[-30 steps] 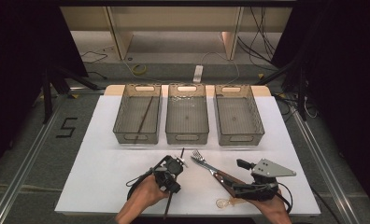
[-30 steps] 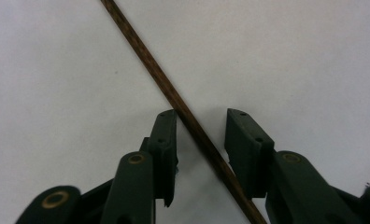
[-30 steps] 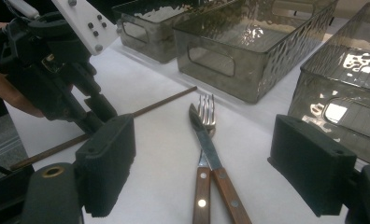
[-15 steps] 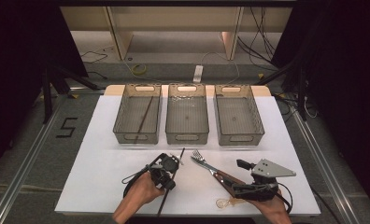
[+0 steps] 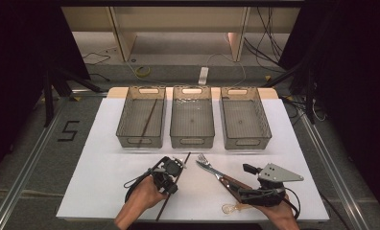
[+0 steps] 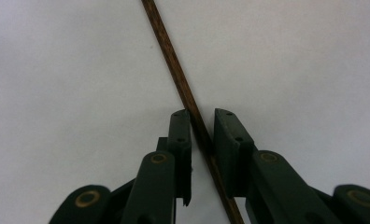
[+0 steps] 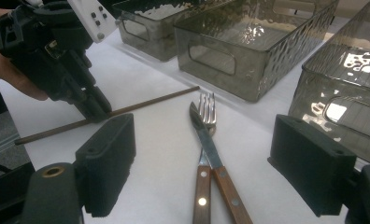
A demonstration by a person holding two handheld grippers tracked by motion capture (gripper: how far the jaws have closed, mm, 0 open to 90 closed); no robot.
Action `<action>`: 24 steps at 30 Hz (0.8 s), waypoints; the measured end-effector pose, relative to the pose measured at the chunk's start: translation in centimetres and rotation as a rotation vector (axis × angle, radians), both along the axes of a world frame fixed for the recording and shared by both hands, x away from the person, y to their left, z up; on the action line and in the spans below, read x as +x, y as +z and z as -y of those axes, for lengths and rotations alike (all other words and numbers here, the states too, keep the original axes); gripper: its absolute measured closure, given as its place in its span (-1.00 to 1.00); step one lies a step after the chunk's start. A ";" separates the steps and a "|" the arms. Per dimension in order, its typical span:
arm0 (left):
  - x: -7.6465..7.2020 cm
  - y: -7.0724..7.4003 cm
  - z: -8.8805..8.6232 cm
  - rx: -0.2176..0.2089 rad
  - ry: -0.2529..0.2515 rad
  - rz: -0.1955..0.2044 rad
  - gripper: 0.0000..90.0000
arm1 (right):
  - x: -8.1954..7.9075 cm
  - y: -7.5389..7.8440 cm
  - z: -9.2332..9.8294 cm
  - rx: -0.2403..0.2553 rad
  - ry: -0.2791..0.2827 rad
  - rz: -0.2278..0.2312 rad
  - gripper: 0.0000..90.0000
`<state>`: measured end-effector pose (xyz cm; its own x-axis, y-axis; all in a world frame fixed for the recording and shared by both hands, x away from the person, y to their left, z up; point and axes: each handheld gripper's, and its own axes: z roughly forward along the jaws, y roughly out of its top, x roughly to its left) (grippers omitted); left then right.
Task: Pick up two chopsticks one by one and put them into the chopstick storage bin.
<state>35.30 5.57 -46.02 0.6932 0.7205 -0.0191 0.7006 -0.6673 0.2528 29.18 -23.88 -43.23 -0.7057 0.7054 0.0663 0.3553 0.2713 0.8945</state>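
I've got the white table point(image 5: 106, 191) under me with three grey bins along its far side, the left bin point(image 5: 141, 122) at eleven o'clock from my hands already holding one dark stick. What's changed over the last second: my left gripper point(image 6: 202, 128) has dropped onto the brown chopstick point(image 6: 171, 56) and its jaws have just been closing, so the pickup is nearly on. Right now they're narrowed to a slim gap astride the stick, one pad touching it, the other a hair off, not yet clamped. The chopstick lies flat on the table, running from twelve toward six past my left hand. My right gripper point(image 7: 202, 163) hangs wide open over the fork point(image 7: 205, 112) and knife point(image 7: 206, 140), holding nothing.
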 end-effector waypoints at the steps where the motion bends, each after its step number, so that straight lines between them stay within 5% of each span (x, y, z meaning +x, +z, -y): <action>1: 0.0 0.0 0.0 0.000 0.000 -0.002 0.68 | 0.0 0.0 0.0 -0.002 0.001 -0.001 -0.49; 24: 0.3 0.0 -0.1 0.000 0.016 -0.021 0.71 | 0.0 0.0 0.0 0.000 0.002 0.000 -0.48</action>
